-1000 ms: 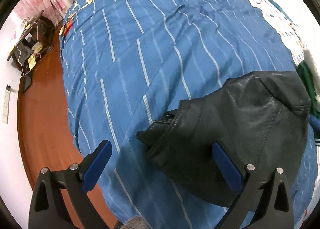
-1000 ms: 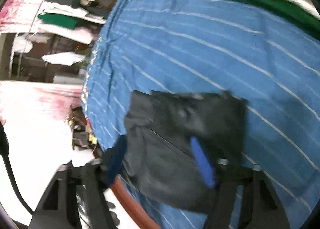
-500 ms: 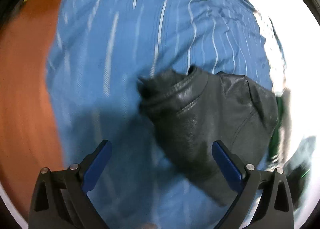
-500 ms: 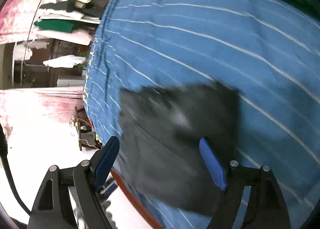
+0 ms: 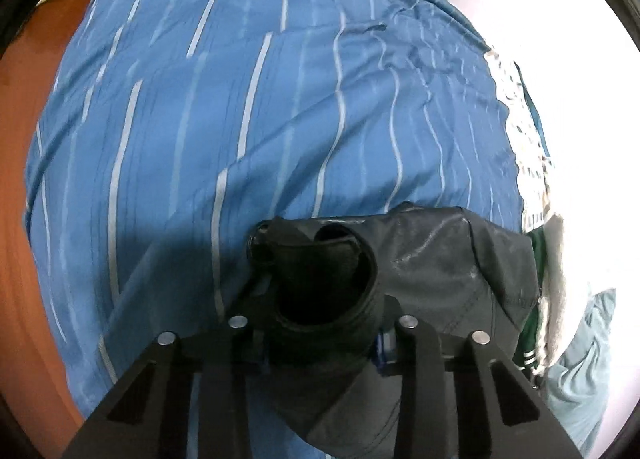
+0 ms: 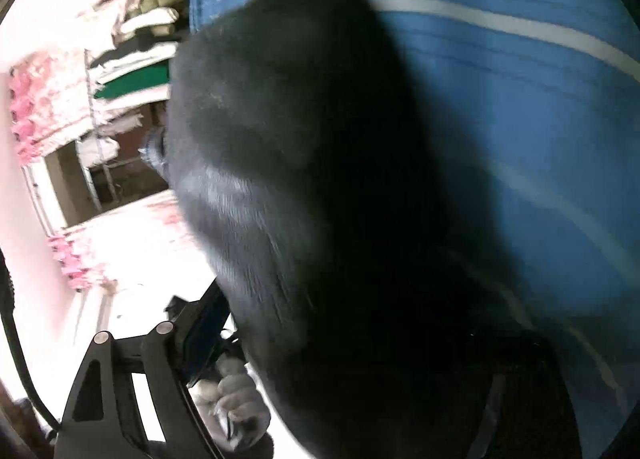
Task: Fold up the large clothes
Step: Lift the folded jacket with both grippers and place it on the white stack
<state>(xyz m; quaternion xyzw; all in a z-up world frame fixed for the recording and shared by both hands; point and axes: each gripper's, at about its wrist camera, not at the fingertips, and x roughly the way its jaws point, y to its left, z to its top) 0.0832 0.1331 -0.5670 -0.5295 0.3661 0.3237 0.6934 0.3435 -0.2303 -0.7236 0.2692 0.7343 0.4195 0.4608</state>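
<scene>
Where the left gripper [image 5: 322, 343] closes, a rolled black cuff or collar of the jacket [image 5: 440, 271] is bunched between its two fingers, which stand close together with the fabric clamped; a sliver of blue pad [image 5: 385, 343] shows at the right finger.

Jacket: black, leather-like sheen, folded into a compact bundle; it lies directly ahead of the left gripper and runs off to its right, resting on the bedspread [image 5: 240, 119].

Bedspread: blue with pale stripes, wrinkled; it fills the field ahead of and left of the left gripper.

Floor [image 5: 16, 219]: reddish-brown, far left of the left gripper.

Green garment [image 5: 536, 255]: a strip just beyond the jacket's right edge.

Right gripper [image 6: 240, 323]: only the left finger [image 6: 200, 323] is visible, with its blue pad against the jacket's edge; the other finger is hidden behind black fabric, so whether it grips cannot be told. The jacket [image 6: 300, 179] covers most of this view, blurred, immediately ahead. A grey-gloved hand [image 6: 232, 403] sits below the finger. Shelves [image 6: 132, 59] of stacked cloth stand far to the left.
</scene>
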